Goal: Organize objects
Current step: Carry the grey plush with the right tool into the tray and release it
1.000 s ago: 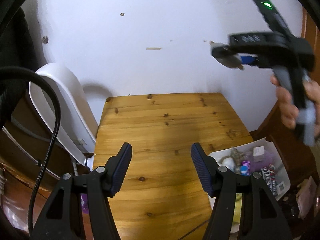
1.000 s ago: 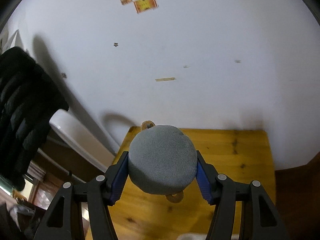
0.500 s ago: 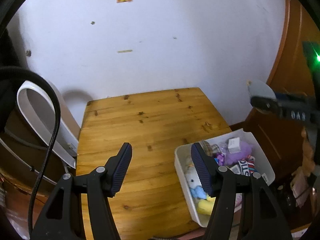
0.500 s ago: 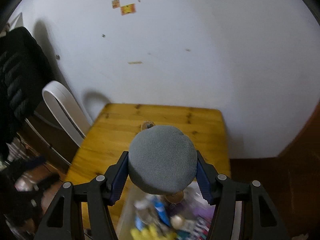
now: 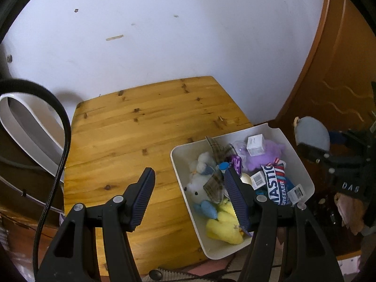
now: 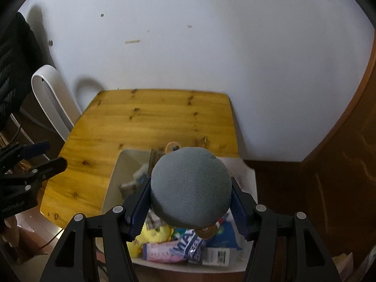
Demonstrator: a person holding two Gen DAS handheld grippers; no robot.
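At nine o'clock of the left wrist view a white curved frame [image 5: 28,127] leans by the wall; the wooden table [image 5: 131,136] fills the centre; the left gripper [image 5: 189,197] hangs over its near edge with jaws apart and nothing between them; at four o'clock a white bin [image 5: 298,162] holds a white plush [image 5: 199,185], a yellow plush [image 5: 223,228] and a purple plush [image 5: 263,155]. In the right wrist view the right gripper [image 6: 190,209] is clamped on a grey plush toy [image 6: 190,185] above the bin [image 6: 110,188]; whether the toy touches the contents is hard to judge.
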